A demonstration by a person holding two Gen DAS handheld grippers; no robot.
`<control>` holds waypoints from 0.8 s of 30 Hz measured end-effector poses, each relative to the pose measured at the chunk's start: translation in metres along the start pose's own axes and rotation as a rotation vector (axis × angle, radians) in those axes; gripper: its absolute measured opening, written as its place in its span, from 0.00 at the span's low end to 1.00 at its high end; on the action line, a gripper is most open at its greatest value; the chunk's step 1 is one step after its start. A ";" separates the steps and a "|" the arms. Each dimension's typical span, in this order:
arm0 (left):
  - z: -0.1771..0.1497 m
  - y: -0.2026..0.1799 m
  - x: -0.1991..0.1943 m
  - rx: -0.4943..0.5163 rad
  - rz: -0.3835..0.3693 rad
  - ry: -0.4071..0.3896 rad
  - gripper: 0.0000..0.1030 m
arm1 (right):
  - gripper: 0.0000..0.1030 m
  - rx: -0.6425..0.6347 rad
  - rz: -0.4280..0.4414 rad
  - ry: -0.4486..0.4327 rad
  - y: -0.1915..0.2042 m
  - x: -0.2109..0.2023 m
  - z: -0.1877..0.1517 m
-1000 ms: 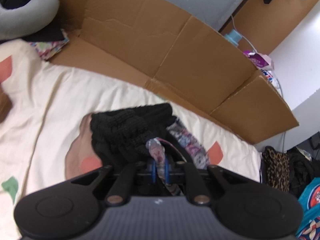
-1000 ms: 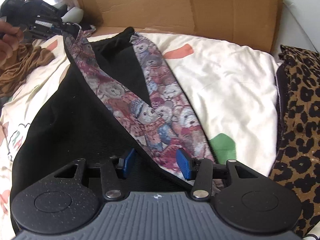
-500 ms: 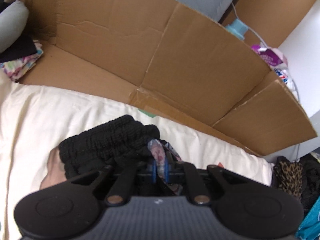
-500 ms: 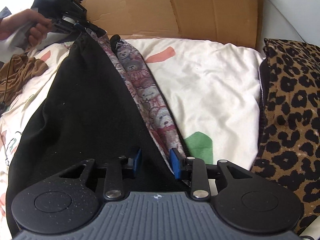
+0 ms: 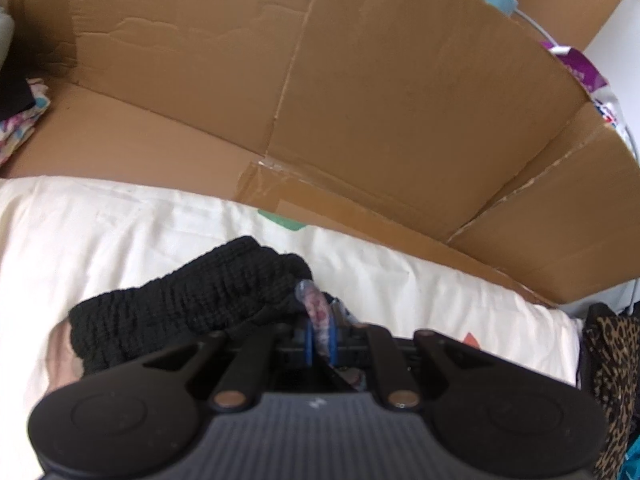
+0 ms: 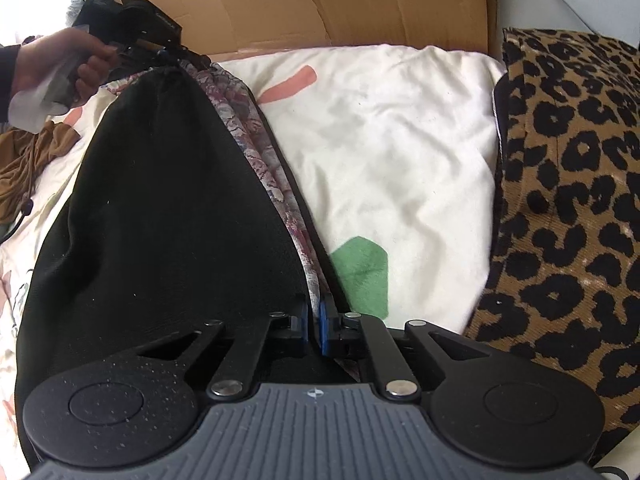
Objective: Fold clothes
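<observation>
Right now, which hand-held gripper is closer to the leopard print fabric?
Right. The right hand-held gripper sits just beside the leopard print fabric; the left hand-held gripper is far across the bed.

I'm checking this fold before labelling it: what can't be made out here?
- Garment type: right wrist view, hand-held gripper body covers its near end.
- Left hand-held gripper pinch point: left wrist view, bunched black knit and printed trim hide it.
- Leopard fabric: cut off by the right edge.

Flattened cardboard [image 5: 360, 100] stood behind a cream sheet [image 6: 400, 128] with coloured patches; a leopard-print fabric [image 6: 568, 200] lay beside it, brown cloth [image 6: 32, 160] opposite.
</observation>
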State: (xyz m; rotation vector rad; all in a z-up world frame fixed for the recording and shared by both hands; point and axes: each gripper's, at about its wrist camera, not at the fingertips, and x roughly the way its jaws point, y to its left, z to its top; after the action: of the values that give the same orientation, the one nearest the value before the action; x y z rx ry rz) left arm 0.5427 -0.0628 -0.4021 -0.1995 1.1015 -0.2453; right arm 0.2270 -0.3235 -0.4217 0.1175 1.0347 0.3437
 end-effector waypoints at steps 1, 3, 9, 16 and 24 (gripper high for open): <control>0.001 -0.001 0.003 -0.001 -0.003 0.003 0.08 | 0.09 0.008 0.000 0.003 -0.001 0.000 0.000; 0.004 -0.002 0.005 0.001 -0.007 0.010 0.09 | 0.09 0.020 -0.001 0.010 -0.002 0.001 0.000; 0.005 -0.007 -0.007 0.002 -0.049 0.025 0.31 | 0.09 0.026 -0.013 0.017 -0.001 -0.003 0.000; -0.020 -0.028 -0.025 0.166 -0.047 0.054 0.33 | 0.01 0.069 -0.034 0.014 -0.012 -0.011 -0.003; -0.045 -0.051 0.004 0.289 -0.016 0.104 0.23 | 0.01 0.073 -0.034 0.023 -0.015 -0.009 -0.003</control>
State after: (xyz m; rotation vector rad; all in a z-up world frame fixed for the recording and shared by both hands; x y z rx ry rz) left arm 0.4985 -0.1142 -0.4110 0.0630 1.1540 -0.4296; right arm 0.2230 -0.3405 -0.4196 0.1621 1.0714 0.2772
